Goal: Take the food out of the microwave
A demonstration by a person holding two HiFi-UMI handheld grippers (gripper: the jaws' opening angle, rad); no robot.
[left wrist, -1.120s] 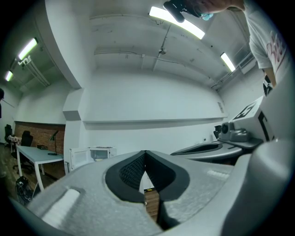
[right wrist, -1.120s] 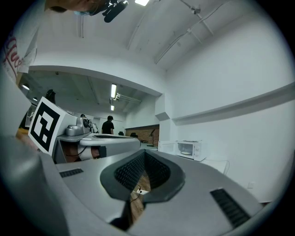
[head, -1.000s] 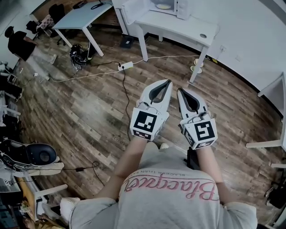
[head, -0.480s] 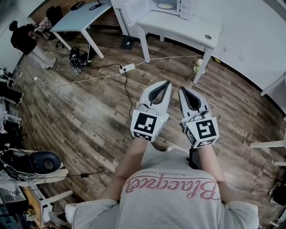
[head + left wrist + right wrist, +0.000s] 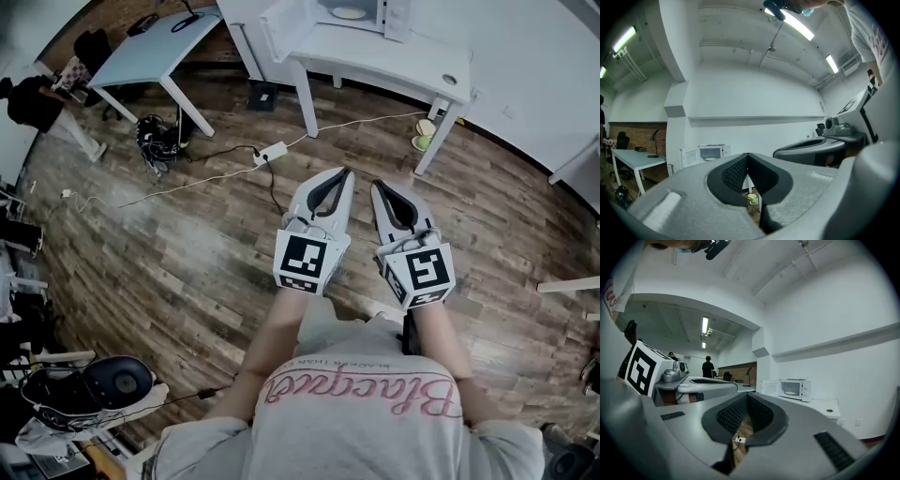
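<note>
The person wears a light grey short-sleeved T-shirt point(image 5: 361, 427) with pink script lettering point(image 5: 361, 396) across it. The left gripper point(image 5: 347, 172) and right gripper point(image 5: 375, 186) are pale grey, tapered shells with black ribbed pads point(image 5: 733, 171). Each carries a white cube point(image 5: 305, 262) printed with black square markers.

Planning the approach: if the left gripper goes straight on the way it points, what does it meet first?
The left gripper, jaws shut and empty, has only open wooden floor ahead. It would probably first meet the white table, right of the microwave; depth is unclear.
</note>
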